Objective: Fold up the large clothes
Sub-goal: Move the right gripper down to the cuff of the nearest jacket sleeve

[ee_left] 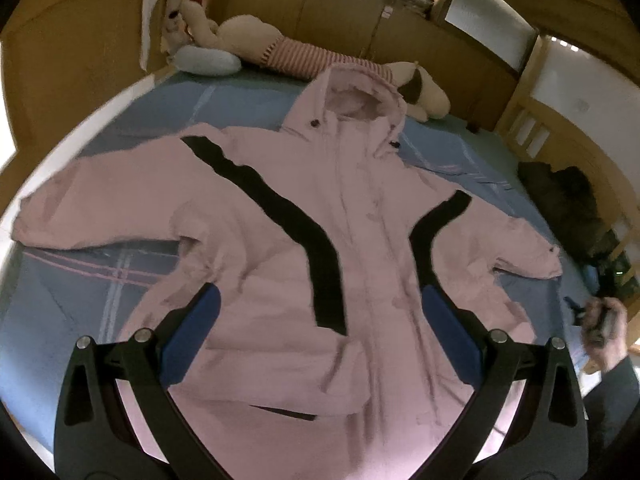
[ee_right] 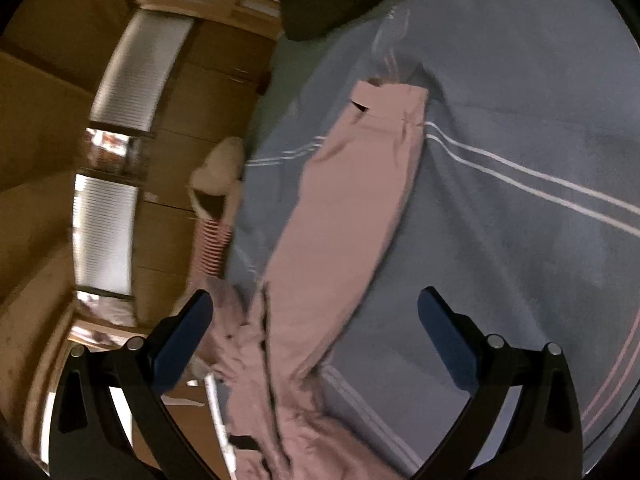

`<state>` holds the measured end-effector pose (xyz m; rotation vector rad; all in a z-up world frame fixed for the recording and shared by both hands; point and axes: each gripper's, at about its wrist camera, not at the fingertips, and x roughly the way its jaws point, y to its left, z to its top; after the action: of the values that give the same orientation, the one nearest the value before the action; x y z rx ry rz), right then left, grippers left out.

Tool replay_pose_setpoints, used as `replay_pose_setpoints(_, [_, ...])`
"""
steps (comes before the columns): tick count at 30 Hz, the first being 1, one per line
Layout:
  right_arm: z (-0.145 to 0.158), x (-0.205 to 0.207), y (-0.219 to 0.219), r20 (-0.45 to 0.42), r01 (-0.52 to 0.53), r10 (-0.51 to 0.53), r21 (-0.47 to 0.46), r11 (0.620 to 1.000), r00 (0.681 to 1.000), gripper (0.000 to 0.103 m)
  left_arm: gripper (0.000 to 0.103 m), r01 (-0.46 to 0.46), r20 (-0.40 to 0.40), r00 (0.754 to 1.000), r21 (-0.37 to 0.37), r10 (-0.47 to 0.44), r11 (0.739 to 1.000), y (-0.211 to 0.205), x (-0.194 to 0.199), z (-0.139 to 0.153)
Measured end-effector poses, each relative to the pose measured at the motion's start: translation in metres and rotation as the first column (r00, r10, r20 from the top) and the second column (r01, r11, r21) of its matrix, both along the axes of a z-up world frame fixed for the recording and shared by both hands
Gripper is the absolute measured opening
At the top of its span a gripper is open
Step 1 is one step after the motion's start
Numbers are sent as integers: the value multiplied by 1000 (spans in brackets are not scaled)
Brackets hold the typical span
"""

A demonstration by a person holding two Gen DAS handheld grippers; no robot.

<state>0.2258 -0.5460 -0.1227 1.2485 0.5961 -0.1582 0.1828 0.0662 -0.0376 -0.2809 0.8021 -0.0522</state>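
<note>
Pink jacket spread flat, front up, on bed, hood toward far side, both sleeves stretched out left and right. Two black stripes curving down chest, one each side of closed front. Left sleeve lying across blue striped sheet; right sleeve likewise flat, cuff pointing away in right wrist view.

Left tool hovering above lower half of jacket, blue-padded fingers spread wide, nothing between them. Right tool also wide apart, empty, poised over near part of right sleeve and sheet; touching cloth or not, cannot tell. Seen small and blurred in left wrist view at right edge of bed, gripped by a hand with dark sleeve.

Plush toy in striped top lying along far edge of bed, just beyond hood. Grey pillow near its far-left end. Dark bundle at right edge of bed. Wooden panels and frosted windows behind.
</note>
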Motion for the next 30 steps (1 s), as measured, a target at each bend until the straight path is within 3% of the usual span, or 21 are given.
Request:
replay_pose_setpoints(10, [-32,43,-9,-105,50,-59,-85,995,993,102,101,57,11,998,-47,-56,997,-13,8,-6])
replay_pose_setpoints(14, [-57,54,-23,-137,92,-93,-12,996,986,102,101,57,-14,998,-78,-58,995,-11,15,-13])
replay_pose_setpoints(17, [-67,65,-30,-153,100,-101,-19,995,983,102,101,57,-15,998,-58,-58,997,-15,17,-16])
replay_pose_setpoints(20, [-76,74,-39,-152,114,-111,6,994,982,101,101,61,-15,998,-53,-62,997,-16,17,-18])
replay_pose_setpoints(30, [-78,106,-62,-95,145,-150,-55,988,984,101,101,56,-16,998,-45,-56,997,-13,18,-22])
